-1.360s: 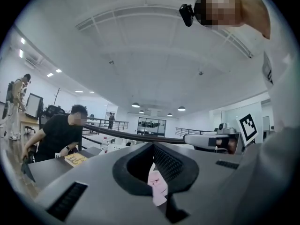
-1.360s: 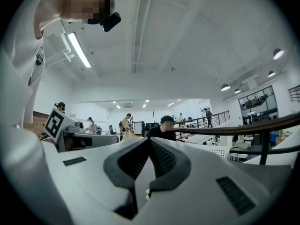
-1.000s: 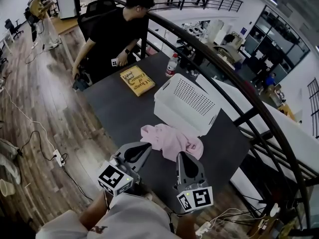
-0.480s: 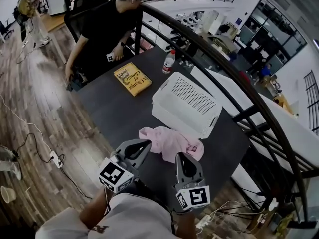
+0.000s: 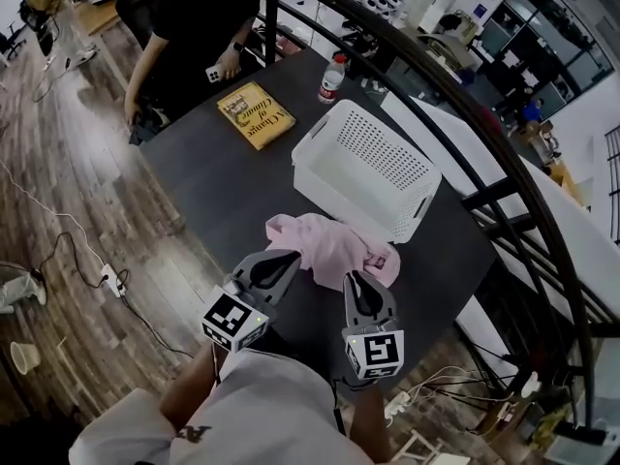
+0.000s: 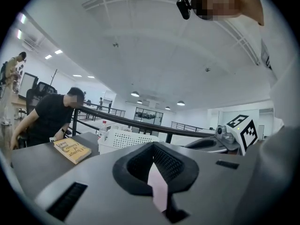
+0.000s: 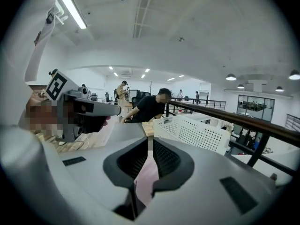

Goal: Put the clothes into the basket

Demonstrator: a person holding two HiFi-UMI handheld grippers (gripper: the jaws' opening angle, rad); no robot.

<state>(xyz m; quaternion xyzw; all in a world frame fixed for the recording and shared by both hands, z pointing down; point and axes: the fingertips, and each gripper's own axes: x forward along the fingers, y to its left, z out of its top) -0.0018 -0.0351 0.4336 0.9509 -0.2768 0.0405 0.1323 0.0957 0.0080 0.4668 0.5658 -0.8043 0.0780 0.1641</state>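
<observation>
With the left tool (image 5: pixel 279 263) and right tool (image 5: pixel 359 281) each pinching the pink garment (image 5: pixel 334 243) on the bench (image 5: pixel 223 187), lift it high enough to clear the basket (image 5: pixel 405 223) rim just beyond.

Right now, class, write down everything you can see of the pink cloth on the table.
The pink cloth is soft, thin fabric, crumpled into a loose heap. It lies on the dark table, just in front of the white basket, not in it. The left gripper pinches its left edge and the right gripper its near edge; pink fabric shows between each pair of shut jaws.
</observation>
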